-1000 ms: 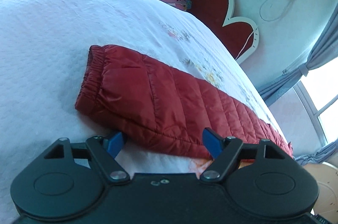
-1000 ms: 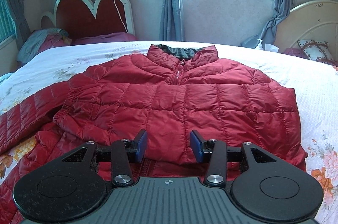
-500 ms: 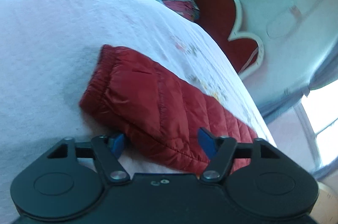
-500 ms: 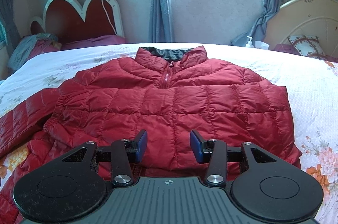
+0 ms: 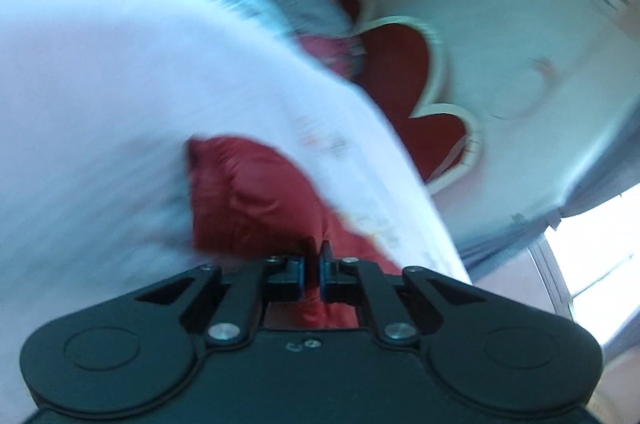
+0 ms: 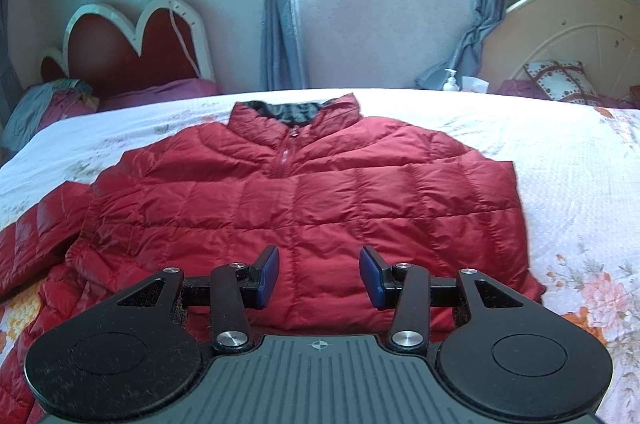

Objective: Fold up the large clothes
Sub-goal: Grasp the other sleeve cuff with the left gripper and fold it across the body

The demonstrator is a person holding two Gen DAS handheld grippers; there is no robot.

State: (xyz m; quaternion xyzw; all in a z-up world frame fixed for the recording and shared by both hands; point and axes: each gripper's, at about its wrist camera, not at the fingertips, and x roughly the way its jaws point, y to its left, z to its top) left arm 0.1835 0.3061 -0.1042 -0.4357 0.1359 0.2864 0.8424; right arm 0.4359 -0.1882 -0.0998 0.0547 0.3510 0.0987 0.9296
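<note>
- While the left tool [image 5: 313, 266] is clenched on the sleeve [image 5: 248, 192] of the red puffer jacket [image 6: 304, 196], that slippery padded fabric could slide free if tugged sharply.
- The right tool [image 6: 319, 274] hovers released over the hem, gripping nothing; unpinned, the body might drag across the bed [image 6: 580, 160].
- The jacket lies flat, front up, collar toward the window.
- Count: one jacket, two tools, one heart-shaped headboard [image 6: 132, 36].

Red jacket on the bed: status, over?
Left gripper shut on sleeve. Right gripper open over jacket, flat on bed. Nothing in the way.
</note>
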